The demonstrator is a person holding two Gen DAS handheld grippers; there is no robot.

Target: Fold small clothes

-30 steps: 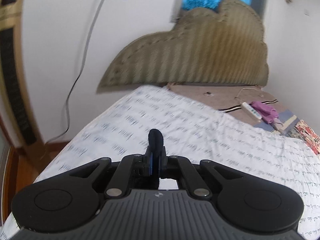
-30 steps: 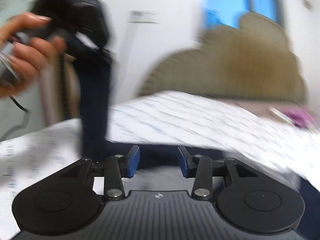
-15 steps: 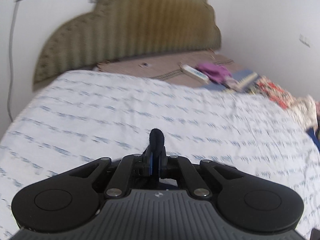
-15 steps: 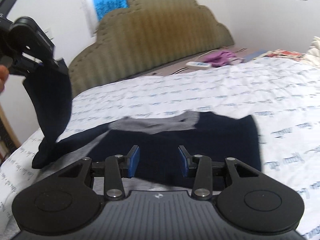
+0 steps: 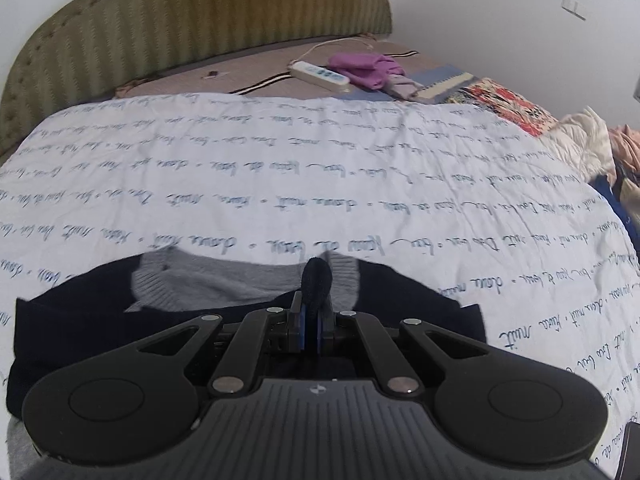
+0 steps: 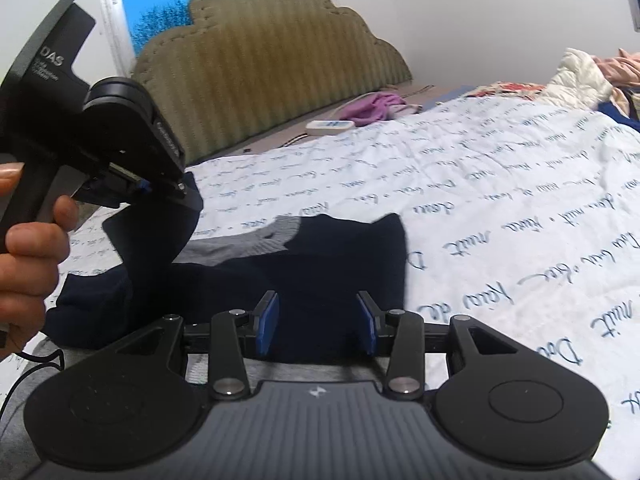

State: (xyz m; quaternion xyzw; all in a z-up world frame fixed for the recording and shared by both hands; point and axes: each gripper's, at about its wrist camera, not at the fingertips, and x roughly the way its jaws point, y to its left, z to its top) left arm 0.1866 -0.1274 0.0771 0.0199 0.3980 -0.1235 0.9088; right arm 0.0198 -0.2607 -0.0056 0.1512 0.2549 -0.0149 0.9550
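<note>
A small navy sweater [image 6: 320,264] with a grey knit collar [image 5: 224,284] lies on the white bedspread [image 5: 320,184]. My left gripper [image 5: 310,320] is shut on a navy sleeve of the sweater [image 5: 317,280], whose tip sticks up between the pads. In the right wrist view the left gripper [image 6: 160,188] holds that sleeve [image 6: 160,240] lifted over the sweater's left side. My right gripper [image 6: 318,324] is open and empty, just above the sweater's lower body.
An olive striped headboard [image 5: 192,20] stands at the back. A white power strip [image 5: 320,74] and purple cloth [image 5: 364,68] lie near it. A heap of clothes [image 5: 592,136] lies at the right. A window [image 6: 160,0] is behind.
The left gripper has carried the sleeve down and to the right over the sweater, which now shows in its view. The right gripper stays open over the sweater and has come a little closer.
</note>
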